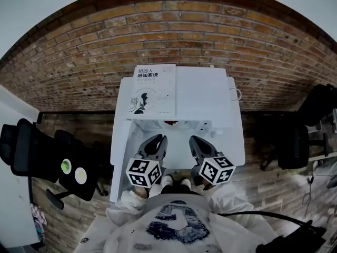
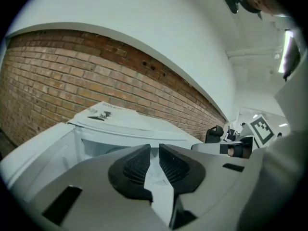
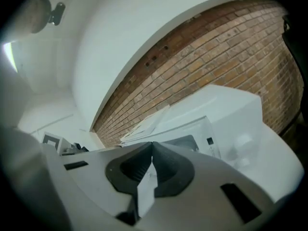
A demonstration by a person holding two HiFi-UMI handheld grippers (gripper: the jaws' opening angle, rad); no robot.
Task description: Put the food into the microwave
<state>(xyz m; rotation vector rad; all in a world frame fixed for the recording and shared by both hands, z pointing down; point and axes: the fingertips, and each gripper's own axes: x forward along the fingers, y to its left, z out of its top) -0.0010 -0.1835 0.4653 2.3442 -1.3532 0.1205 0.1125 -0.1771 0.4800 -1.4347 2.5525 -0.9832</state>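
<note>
Food shows only in the head view, as a small dark-red patch (image 1: 169,123) at 12 o'clock from your grippers, just under the top edge of the white box-shaped microwave (image 1: 208,96). It seems to sit already inside the cavity. It is too small to tell what it is or whether a dish carries it. It is probably light and soft, so if you must shift it, take it by a dish rim or low on its sides, and gently. The white microwave door (image 1: 118,157) hangs open at 9 o'clock, and a white paperback book (image 1: 152,88) lies on the microwave's roof. Your left gripper (image 1: 156,143) and right gripper (image 1: 198,143) are side by side in front of the opening, both aimed at 12 o'clock and held clear of the cabinet.

In the left gripper view, the dark ribbed pads stand a narrow slit apart with nothing between them, so it is released and empty. It points slightly down and is rolled, so the brick wall tilts.

In the right gripper view, the pad tips meet on nothing, so it is clenched and empty. It is rolled the opposite way and faces the cavity and control panel.
</note>
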